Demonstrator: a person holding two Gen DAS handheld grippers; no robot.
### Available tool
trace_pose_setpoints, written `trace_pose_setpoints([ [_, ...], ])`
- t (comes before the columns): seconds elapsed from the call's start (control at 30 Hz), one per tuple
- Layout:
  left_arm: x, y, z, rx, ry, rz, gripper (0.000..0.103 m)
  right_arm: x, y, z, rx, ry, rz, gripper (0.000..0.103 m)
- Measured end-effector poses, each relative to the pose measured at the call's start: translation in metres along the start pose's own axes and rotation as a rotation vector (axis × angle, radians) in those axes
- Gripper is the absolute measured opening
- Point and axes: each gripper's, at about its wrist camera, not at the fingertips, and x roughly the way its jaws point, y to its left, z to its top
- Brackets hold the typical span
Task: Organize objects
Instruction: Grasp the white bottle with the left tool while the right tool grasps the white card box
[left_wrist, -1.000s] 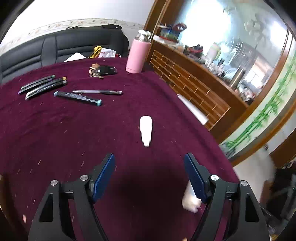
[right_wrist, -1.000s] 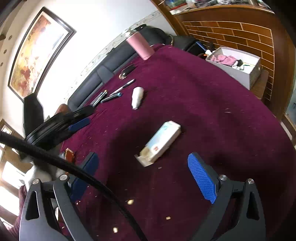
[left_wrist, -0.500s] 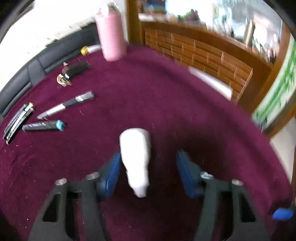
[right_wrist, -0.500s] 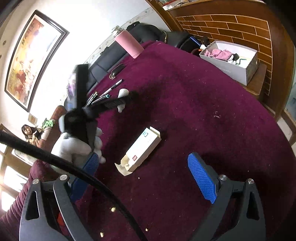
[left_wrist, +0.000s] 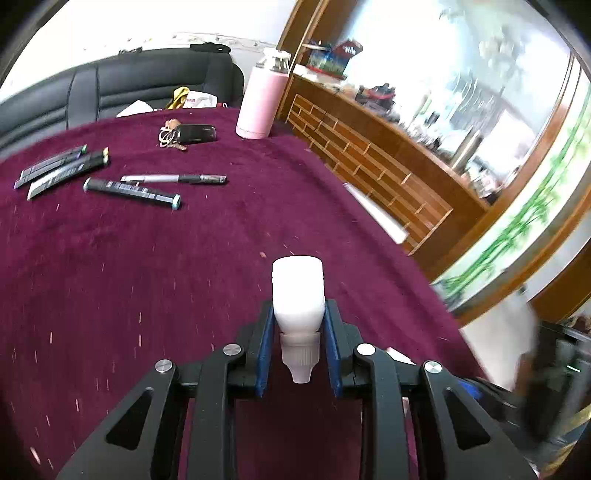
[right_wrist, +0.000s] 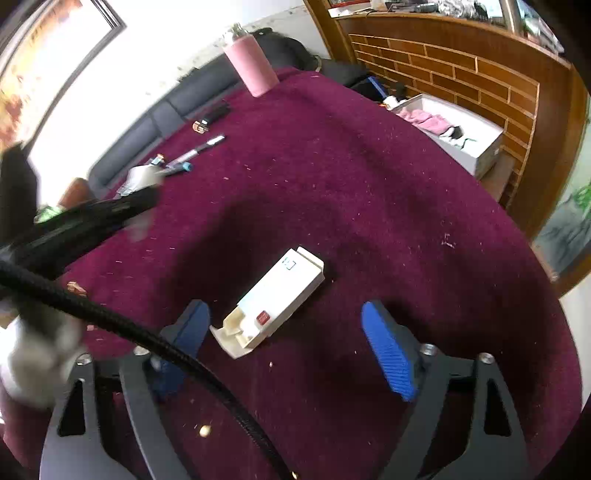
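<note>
Maroon plush covers the round worktop (left_wrist: 207, 266), and everything else I place against the pink flask (left_wrist: 260, 101) standing at its far rim. The left claw (left_wrist: 298, 347) has just been closing and is now clamped on the small white dropper bottle (left_wrist: 297, 295), blue pads pressed to its sides, nozzle cap pointing back toward the handle and its flat base aimed roughly at the flask. The bottle sits well on the near side of the worktop from the flask. Between the two lie a silver-and-black pen (left_wrist: 173, 179), a teal-capped marker (left_wrist: 131, 192) and a bundle of dark markers (left_wrist: 62, 170), with a key fob and keys (left_wrist: 188, 133) just beside the flask.

The right claw (right_wrist: 291, 343) has just been narrowing, yet its pads stand apart on either side of the open white carton (right_wrist: 273, 302), touching nothing that I can see. That carton lies flat, far from the flask, its torn flap end toward the claw.

My guess is the step in hand is boxing the bottle. Next the right claw would need to pinch the carton and steady its open mouth while the left brings the bottle over and lines it up end-on.
</note>
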Motion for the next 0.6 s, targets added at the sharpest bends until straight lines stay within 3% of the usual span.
trace_pose_setpoints([
  [0.1, -0.024, 0.0, -0.014, -0.013, -0.021, -0.027, 0.021, 0.015, 0.009, 0.004, 0.008, 0.038, -0.054, 0.059],
  [0.33, -0.061, 0.014, -0.048, -0.027, -0.053, -0.015, 0.021, 0.035, 0.037, 0.008, -0.064, 0.032, -0.23, 0.055],
  [0.6, -0.075, 0.039, -0.08, -0.081, -0.048, 0.01, 0.021, 0.033, 0.046, 0.001, -0.132, 0.018, -0.33, 0.033],
])
